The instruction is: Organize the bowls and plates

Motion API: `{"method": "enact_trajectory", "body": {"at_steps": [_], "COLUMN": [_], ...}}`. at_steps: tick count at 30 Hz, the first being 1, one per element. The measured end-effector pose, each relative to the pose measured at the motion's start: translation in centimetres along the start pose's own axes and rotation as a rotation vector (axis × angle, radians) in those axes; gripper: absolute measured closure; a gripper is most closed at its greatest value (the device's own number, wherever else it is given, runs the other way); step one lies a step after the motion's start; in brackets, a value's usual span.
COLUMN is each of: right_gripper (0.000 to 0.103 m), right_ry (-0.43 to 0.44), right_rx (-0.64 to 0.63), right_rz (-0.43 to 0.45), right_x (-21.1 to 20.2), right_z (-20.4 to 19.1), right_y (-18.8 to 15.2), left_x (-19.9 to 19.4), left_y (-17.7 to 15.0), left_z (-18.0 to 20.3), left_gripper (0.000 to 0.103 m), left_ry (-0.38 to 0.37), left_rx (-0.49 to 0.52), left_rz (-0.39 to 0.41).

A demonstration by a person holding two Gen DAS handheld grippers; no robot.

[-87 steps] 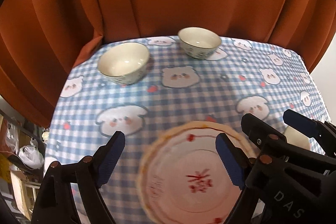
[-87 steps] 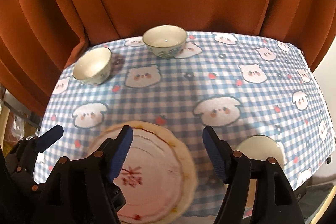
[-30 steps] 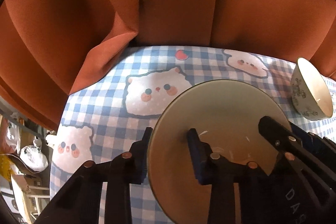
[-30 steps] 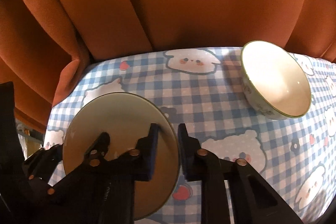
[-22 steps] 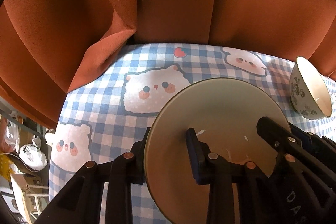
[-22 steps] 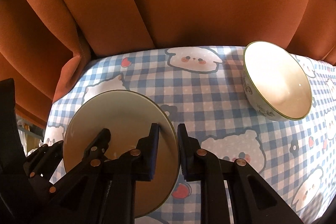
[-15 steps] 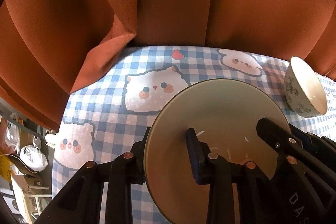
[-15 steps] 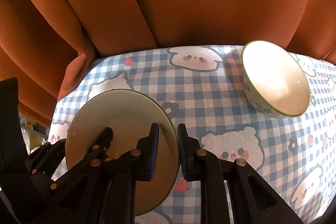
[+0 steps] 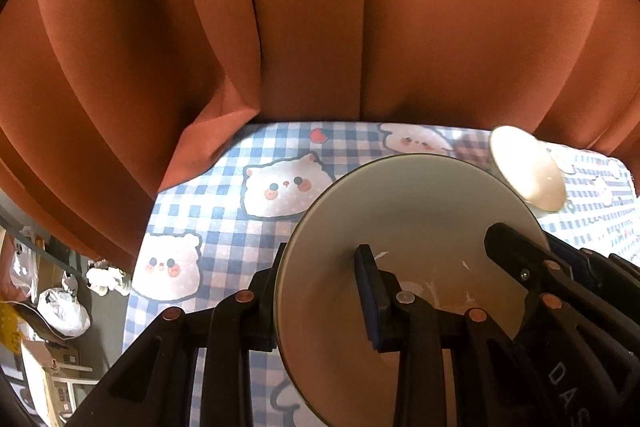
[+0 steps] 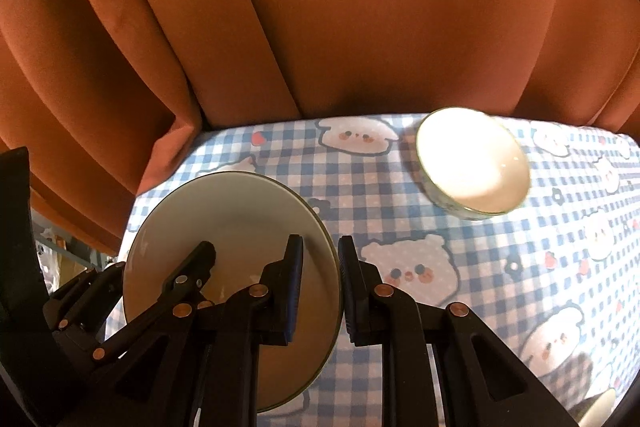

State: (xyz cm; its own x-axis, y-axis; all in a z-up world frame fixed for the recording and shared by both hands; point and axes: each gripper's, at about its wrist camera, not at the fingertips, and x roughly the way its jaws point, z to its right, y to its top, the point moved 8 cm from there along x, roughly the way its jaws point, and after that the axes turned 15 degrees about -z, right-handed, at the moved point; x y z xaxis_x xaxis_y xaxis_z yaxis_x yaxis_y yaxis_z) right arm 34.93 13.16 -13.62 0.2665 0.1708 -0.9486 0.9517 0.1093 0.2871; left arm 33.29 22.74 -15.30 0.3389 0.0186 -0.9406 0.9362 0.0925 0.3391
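Bowl (image 9: pixel 412 243), pale, held off the worktop (image 10: pixel 480 251) between my tongs: left tongs (image 9: pixel 320 291) and right tongs (image 10: pixel 320 287) each clamp its rim. Step: carrying. Next: nest it into second bowl (image 10: pixel 474 163) ahead-right.
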Motion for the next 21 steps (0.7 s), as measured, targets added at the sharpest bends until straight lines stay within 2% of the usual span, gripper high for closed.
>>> {"method": "enact_trajectory", "body": {"at_steps": [8,21], "right_gripper": [0.082,0.082], "right_ry": [-0.006,-0.043], "right_rx": [0.029,0.058], "right_rz": [0.048,0.092], "right_x": [-4.6,-9.9], "right_z": [-0.3,3.3], "right_y": [-2.5,-7.8], "left_x": [-4.1,-8.0], "left_y": [-2.3,-6.9], "left_z": [1.2,5.1], "left_gripper": [0.073,0.073], "left_ry": [-0.007,-0.049], "left_rx": [0.037,0.081], "left_rz": [0.04,0.075]}}
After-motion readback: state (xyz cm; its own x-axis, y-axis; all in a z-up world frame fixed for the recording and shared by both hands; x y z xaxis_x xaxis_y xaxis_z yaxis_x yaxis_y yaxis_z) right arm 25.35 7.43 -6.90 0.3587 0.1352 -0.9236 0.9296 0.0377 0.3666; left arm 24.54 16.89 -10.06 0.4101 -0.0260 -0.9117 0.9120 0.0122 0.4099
